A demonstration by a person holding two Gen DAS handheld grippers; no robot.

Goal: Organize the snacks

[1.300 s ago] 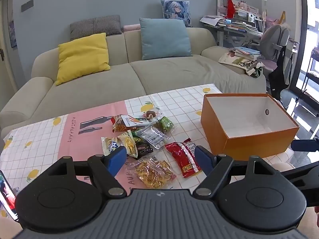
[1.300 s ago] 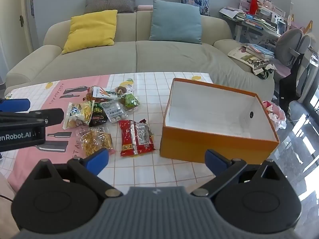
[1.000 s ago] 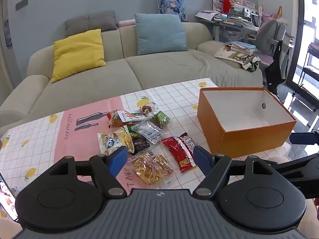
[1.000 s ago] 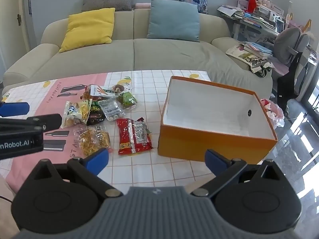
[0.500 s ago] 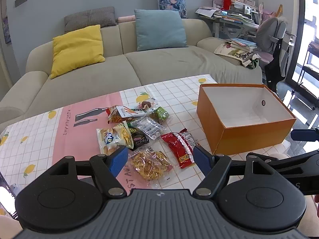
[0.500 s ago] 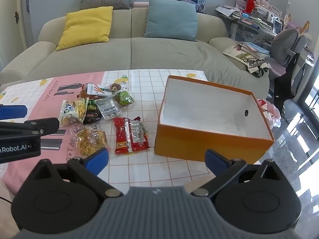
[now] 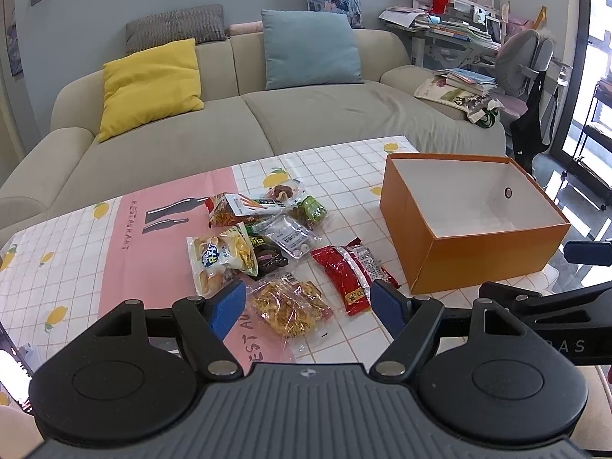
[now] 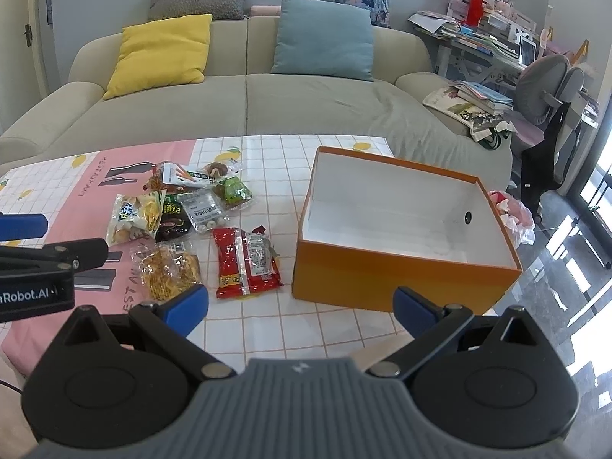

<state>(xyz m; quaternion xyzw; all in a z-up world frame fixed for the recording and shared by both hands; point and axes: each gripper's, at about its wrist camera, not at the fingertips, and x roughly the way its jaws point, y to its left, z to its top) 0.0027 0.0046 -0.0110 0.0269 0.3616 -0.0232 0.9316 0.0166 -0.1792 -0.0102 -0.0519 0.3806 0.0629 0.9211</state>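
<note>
**A:** While both tools hang above the near edge of the table, what lies around the open orange cardboard box (image 8: 401, 271)?

**B:** Left of the box, on the checked lemon-print tablecloth with a pink panel (image 7: 114, 237), sits a loose heap of crinkly plastic snack packets. Nearest the box is a glossy red packet with a clear window (image 8: 246, 262), close to its left wall but apart from it. Farther left of the box lies a transparent bag of yellow fried strips (image 7: 288, 304), then a pale yellow chip bag with a blue logo (image 7: 222, 258) and a dark brown wrapper (image 7: 269, 256). Behind those, a clear pack of small white sweets (image 8: 202, 212), a green packet (image 8: 235, 191) and an orange-and-white pouch (image 7: 241, 208) overlap one another.

**A:** Anything inside the box?

**B:** Only white walls and floor show, with a small round hole in the far right wall.

**A:** And the tools?

**B:** The left gripper (image 7: 308, 302) has its blue-padded fingers spread wide, holding nothing, lined up over the bag of fried strips. The right gripper (image 8: 302, 304) is equally spread and unloaded, in front of the box's near left corner.

**A:** Beyond the box?

**B:** A soft beige fabric sofa (image 8: 267, 111) carrying a yellow cushion (image 8: 162, 51) and a teal cushion (image 8: 323, 38).
</note>
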